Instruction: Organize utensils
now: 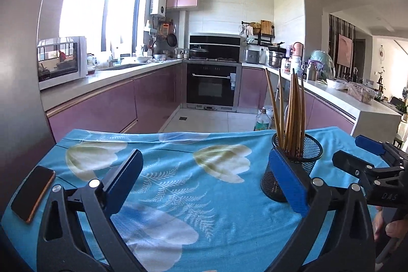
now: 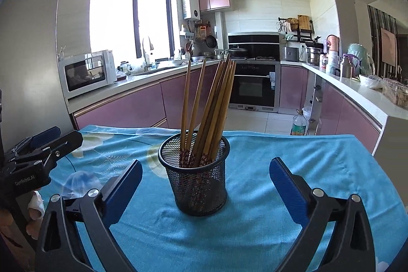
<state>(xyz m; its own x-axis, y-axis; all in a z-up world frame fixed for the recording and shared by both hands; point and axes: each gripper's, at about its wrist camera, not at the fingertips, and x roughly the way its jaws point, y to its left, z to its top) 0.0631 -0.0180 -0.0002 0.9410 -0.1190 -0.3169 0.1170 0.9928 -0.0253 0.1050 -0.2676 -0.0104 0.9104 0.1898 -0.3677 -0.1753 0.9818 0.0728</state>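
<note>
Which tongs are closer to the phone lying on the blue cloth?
Left. The left tongs sit just right of the dark orange-edged phone; the right tongs face the black mesh cup.

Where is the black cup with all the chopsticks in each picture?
Left wrist view: the mesh cup sits right of center, partly behind the left gripper's right finger.
Right wrist view: the cup stands at center, ahead of the open right gripper.
Shared landmark: the black oven at the back wall.
</note>
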